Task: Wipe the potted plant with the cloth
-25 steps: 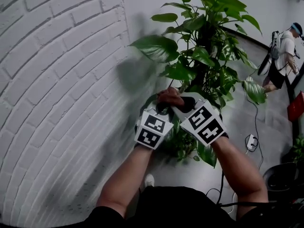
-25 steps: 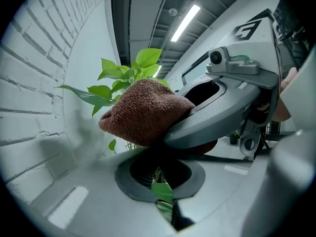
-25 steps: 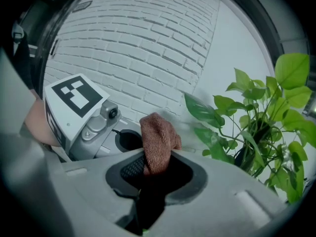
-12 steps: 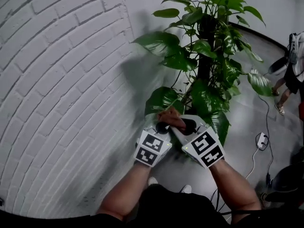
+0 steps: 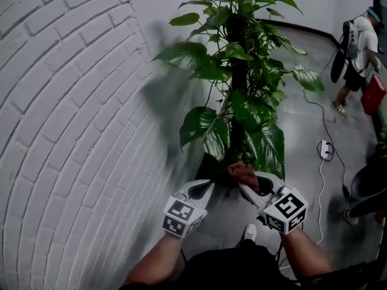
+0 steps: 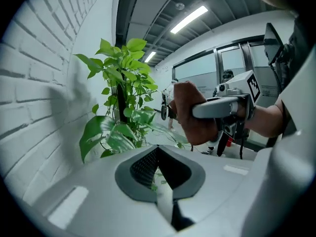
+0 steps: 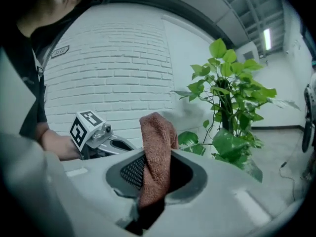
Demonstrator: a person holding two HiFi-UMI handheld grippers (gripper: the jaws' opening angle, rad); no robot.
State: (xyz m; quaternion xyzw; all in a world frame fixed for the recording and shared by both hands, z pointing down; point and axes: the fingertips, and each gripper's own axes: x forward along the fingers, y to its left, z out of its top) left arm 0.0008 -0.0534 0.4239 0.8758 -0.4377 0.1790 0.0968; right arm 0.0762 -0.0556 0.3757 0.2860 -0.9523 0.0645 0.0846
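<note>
my right gripper (image 5: 248, 187) pinched the cloth (image 5: 244, 173); my left gripper (image 5: 204, 190), jaws together and empty, sat just beside it, the potted plant (image 5: 239, 95) ahead of both.

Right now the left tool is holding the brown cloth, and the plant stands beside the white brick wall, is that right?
Not quite. The cloth is in the right tool, not the left tool; the right gripper view shows it pinched between that tool's jaws. The left one holds nothing. The plant does stand beside the white brick wall.
</note>
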